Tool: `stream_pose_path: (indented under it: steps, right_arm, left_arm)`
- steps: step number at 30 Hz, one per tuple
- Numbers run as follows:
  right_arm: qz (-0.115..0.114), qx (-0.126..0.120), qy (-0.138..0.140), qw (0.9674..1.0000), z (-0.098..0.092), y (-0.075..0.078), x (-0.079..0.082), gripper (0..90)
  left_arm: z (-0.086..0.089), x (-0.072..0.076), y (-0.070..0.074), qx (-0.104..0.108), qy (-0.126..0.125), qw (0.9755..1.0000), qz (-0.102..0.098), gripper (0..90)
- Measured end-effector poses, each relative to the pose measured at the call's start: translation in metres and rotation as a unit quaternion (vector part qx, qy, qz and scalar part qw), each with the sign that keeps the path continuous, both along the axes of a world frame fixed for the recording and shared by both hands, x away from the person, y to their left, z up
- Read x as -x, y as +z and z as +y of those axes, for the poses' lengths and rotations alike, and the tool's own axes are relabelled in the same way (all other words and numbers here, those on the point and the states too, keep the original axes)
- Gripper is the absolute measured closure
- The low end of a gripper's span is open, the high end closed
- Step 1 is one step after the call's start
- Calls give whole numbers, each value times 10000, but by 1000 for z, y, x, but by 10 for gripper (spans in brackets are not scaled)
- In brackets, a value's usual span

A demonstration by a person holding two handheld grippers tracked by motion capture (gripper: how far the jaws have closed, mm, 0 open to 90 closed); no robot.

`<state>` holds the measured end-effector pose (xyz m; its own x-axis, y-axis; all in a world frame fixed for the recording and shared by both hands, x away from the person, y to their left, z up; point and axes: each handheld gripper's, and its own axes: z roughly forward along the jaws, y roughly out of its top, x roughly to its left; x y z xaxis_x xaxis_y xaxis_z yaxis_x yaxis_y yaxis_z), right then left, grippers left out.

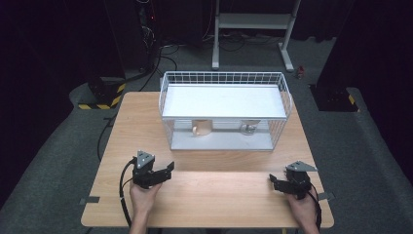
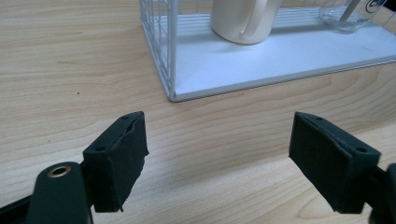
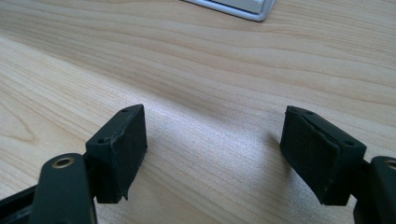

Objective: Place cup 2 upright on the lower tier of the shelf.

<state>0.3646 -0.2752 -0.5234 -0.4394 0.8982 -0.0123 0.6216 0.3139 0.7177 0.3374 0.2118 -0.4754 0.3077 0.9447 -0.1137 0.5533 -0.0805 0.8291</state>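
My left gripper [image 1: 165, 171] rests on the table [image 1: 209, 195], jaws wide apart, holding nothing. The mug [image 1: 201, 127] and the glass [image 1: 249, 128] stand inside the wire basket [image 1: 225, 78] beyond. My right gripper [image 1: 273, 180] rests likewise, jaws wide, empty.

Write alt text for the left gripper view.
An open hand-held gripper hovers over a wooden table, nothing between its black jaws. Ahead, a white wire rack holds a cream mug and a clear glass.

table [image 1: 214, 190]: light wood grain. rack [image 1: 224, 78]: white wire grid, pale grey shelves. mug [image 2: 243, 18]: cream. glass [image 2: 343, 16]: clear. grippers [image 1: 168, 170] [image 1: 272, 181]: black.
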Motion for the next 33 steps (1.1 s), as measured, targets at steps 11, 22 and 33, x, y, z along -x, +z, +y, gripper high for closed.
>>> stream_pose_path:
  steps: [11, 22, 33]
  right_arm:
    - [-4, 2, 6, 10000, 0, 0, 0, 228]
    - [-5, 2, 6, 10000, 0, 0, 0, 228]
    - [-1, -1, 5, 10000, 0, 0, 0, 228]
  left_arm:
    - [5, 4, -10, -97, 67, 9998, 136, 198]
    - [7, 5, -20, -235, 160, 9993, 256, 194]
    - [10, 4, -32, -420, 258, 9978, 438, 191]
